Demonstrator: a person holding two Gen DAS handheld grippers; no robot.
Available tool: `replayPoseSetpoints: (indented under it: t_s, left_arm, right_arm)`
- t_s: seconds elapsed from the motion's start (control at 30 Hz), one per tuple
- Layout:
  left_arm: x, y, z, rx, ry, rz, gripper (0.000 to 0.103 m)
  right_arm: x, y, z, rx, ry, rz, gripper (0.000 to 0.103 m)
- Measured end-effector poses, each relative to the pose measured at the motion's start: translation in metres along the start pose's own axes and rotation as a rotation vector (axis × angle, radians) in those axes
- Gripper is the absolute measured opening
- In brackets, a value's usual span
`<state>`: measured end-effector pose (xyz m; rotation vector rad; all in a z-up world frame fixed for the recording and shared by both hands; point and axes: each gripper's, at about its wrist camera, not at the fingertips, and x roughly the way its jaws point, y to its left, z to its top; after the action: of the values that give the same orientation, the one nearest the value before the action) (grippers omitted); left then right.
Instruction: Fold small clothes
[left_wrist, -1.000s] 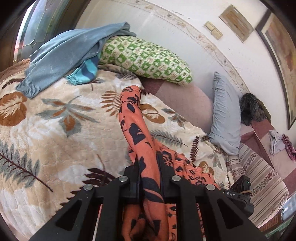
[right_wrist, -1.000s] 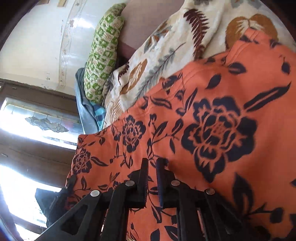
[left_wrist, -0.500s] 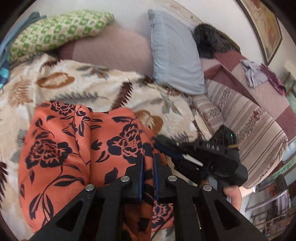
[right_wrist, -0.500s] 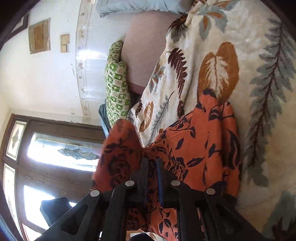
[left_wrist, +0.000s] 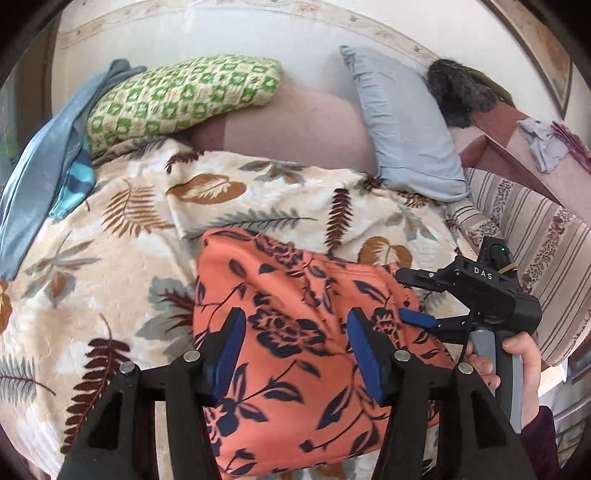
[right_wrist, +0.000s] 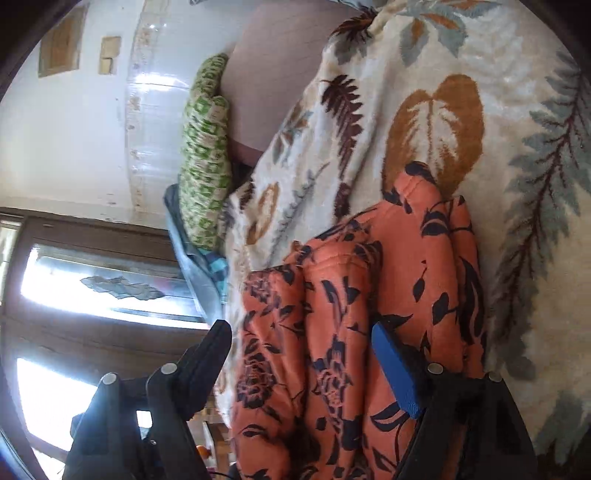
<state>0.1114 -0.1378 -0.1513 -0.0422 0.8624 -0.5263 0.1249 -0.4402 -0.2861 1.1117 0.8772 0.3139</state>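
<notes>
An orange garment with dark flowers lies folded in a thick bundle on the leaf-patterned blanket. My left gripper hovers just over its near part. Its jaws are opening, the cloth lies below and between the blue pads, and they do not press on it. The right gripper, held by a hand, stands at the bundle's right edge. In the right wrist view that gripper is opening too, with the garment's folds loose between its spread fingers.
A green checked pillow, a grey-blue pillow and a mauve bolster line the wall. Blue clothes are heaped at the far left. A striped cover drops off at the right. A window is beside the bed.
Both grippers were shut on the orange garment and have now let go. The garment went from a hanging strip to a folded bundle lying on the blanket.
</notes>
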Motion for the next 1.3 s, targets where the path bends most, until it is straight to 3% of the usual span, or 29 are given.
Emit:
replayPoseSetpoints:
  t_s: [0.13,0.2,0.27,0.4,0.57,0.73,0.8,0.87,0.97,1.0,1.07,1.17,1.3]
  left_arm:
    - [0.017,0.010,-0.019,-0.008,0.098,-0.012,0.058]
    - [0.030,0.005,-0.033,0.043,0.137,-0.015,0.058]
    - [0.045,-0.003,-0.050,0.136,0.179,0.037,0.058]
    - [0.039,-0.014,-0.065,0.261,0.143,0.065,0.058]
    - [0.037,0.003,-0.059,0.166,0.147,-0.008,0.058]
    - [0.035,0.001,-0.059,0.171,0.139,-0.021,0.058]
    - [0.034,0.002,-0.060,0.170,0.136,-0.027,0.058]
    - [0.033,0.004,-0.060,0.166,0.136,-0.035,0.058]
    - [0.028,0.009,-0.059,0.150,0.134,-0.050,0.058]
    - [0.027,0.011,-0.058,0.139,0.133,-0.055,0.058]
    - [0.023,0.016,-0.056,0.108,0.132,-0.065,0.058]
    - [0.016,0.021,-0.052,0.069,0.116,-0.073,0.058]
    - [0.010,0.022,-0.048,0.063,0.087,-0.068,0.058]
  right_arm:
    - [0.017,0.012,-0.002,-0.039,-0.026,-0.065,0.080]
    - [0.023,0.026,-0.005,-0.083,-0.047,-0.084,0.081]
    - [0.028,0.033,-0.009,-0.111,-0.056,-0.121,0.081]
    - [0.041,0.030,-0.013,-0.123,-0.033,-0.223,0.077]
    - [0.006,0.051,-0.007,-0.176,-0.184,-0.107,0.077]
    - [0.038,0.068,-0.013,-0.215,-0.058,-0.012,0.075]
    - [0.066,0.068,-0.016,-0.211,0.041,-0.019,0.066]
    - [0.091,0.060,-0.019,-0.187,0.094,-0.093,0.059]
    - [0.109,0.051,-0.021,-0.167,0.111,-0.138,0.029]
    - [0.110,0.052,-0.022,-0.174,0.111,-0.132,0.015]
    - [0.103,0.059,-0.024,-0.206,0.091,-0.114,0.012]
    - [0.076,0.078,-0.026,-0.280,-0.014,-0.094,0.011]
    - [0.040,0.078,-0.019,-0.267,-0.095,-0.087,0.010]
